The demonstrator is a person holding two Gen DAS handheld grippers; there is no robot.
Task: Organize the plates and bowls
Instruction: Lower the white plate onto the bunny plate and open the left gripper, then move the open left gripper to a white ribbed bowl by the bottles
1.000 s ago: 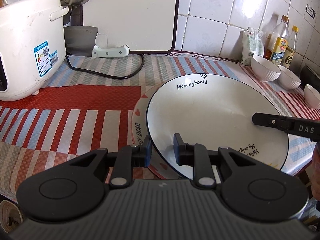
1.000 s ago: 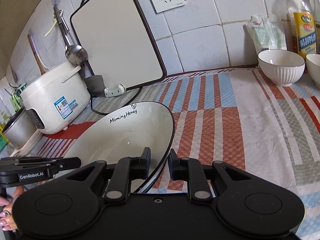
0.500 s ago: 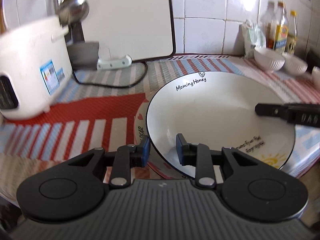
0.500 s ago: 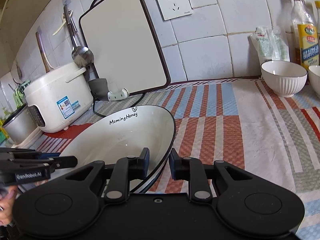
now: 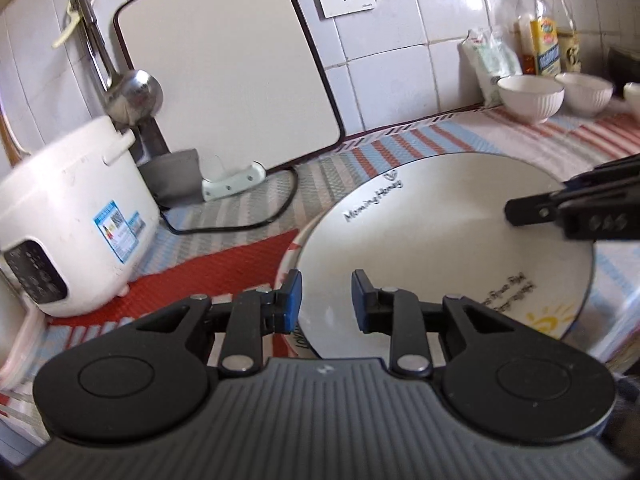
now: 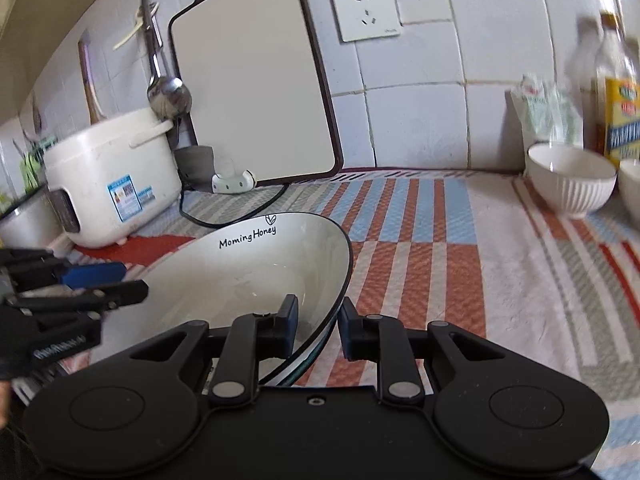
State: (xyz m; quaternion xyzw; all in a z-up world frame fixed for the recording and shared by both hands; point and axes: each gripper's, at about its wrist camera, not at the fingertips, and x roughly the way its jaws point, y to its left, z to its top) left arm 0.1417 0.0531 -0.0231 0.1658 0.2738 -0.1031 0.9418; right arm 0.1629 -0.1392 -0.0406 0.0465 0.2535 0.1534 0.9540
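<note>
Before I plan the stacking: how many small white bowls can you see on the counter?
3. One ribbed bowl stands by the bottles at the wall, a second bowl just right of it, and a third bowl is cut off by the picture's right edge. More may be hidden beyond it.

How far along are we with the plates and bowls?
Nearly one stack: the Morning Honey plate is over the red-patterned plate. In hand: the right gripper is clamped on its rim; the left gripper straddles the rim, its jaws just opening. Whether the plate rests yet is unclear. Left: the white bowls stand separate by the bottles.
</note>
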